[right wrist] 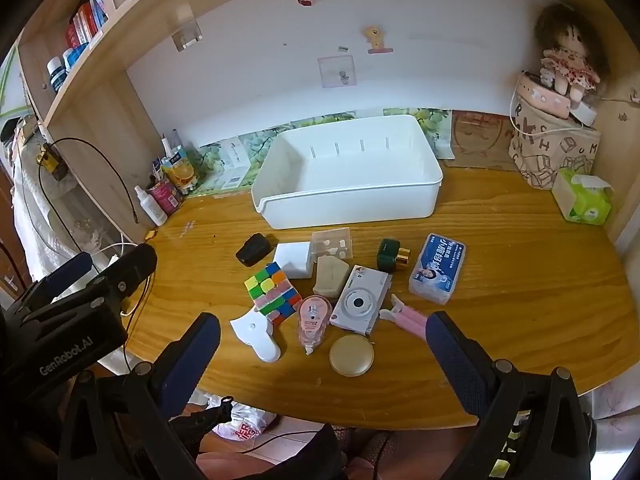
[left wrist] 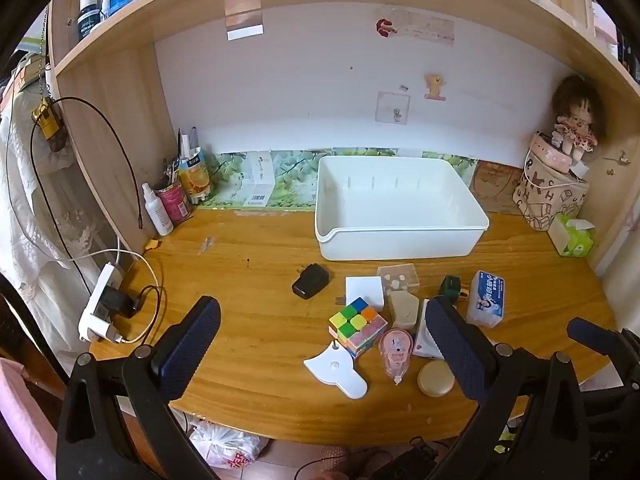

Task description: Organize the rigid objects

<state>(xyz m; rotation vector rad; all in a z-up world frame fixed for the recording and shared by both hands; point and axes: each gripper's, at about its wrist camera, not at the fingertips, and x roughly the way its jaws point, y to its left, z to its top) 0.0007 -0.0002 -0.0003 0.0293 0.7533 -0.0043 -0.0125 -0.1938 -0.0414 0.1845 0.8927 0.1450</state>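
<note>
Looking along the left tool (left wrist: 322,342), jaws wide apart and empty, a multicoloured plastic puzzle cube (left wrist: 357,325) sits near the wooden table's (left wrist: 256,344) front edge; it is stiff and light, best pinched on two flat opposite faces. From the right tool (right wrist: 322,350), equally spread and holding nothing, the empty white plastic bin (right wrist: 348,168) stands toward the back edge; the small white camera (right wrist: 361,299) looks fragile, so grip its long sides.

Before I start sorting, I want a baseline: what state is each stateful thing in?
white bin: upright, empty
left gripper: open, holding nothing
right gripper: open, holding nothing
cube: scrambled
tissue pack: open, a tissue sticking out
power strip: plugs inserted
</note>
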